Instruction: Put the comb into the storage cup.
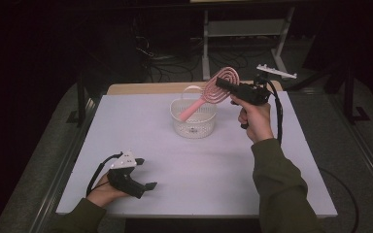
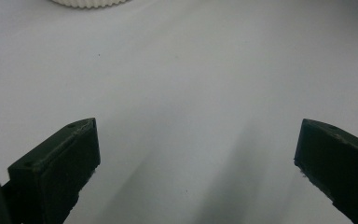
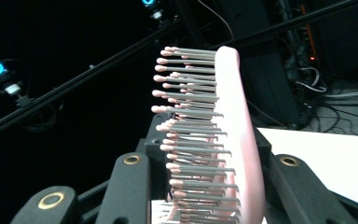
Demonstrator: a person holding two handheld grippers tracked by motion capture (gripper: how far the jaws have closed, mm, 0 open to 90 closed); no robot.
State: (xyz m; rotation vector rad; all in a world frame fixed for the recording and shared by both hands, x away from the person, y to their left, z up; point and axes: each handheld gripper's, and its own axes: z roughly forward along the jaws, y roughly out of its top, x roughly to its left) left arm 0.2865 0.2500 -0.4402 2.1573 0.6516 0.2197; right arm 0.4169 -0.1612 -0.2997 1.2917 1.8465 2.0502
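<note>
A pink hairbrush (image 1: pixel 212 90) was held aloft above the far half of the white table (image 1: pixel 204 170), clamped by its round spiral head in the right gripper (image 1: pixel 222 83), with its handle slanting down toward the white slotted basket (image 1: pixel 194 124). In the right gripper view the brush (image 3: pixel 223 140) was seen edge-on, bristles pointing to the left of that picture, pinched between the two black jaws. The handle tip was seen over the basket's mouth in the high view, though whether it had already dipped below the rim could not be told from that angle. A pale strap-like handle (image 1: pixel 193 89) was seen arching up at the basket's far side, just beside the brush.

The step in hand was judged to be the lowering of the brush into the basket. It would be done best if the handle were led down first through the middle of the opening, kept clear of the rim and of the arched strap, and if the grip were kept firm until the brush rested on the bottom or against the wall. A light basket could be tipped or pushed by a sideways knock, so a straight descent was thought wise.

The left gripper (image 1: pixel 145 186) was rested at the near left of the table, its jaws spread wide over bare tabletop, nothing between them; the basket's base (image 2: pixel 93 3) was glimpsed far ahead of it.
</note>
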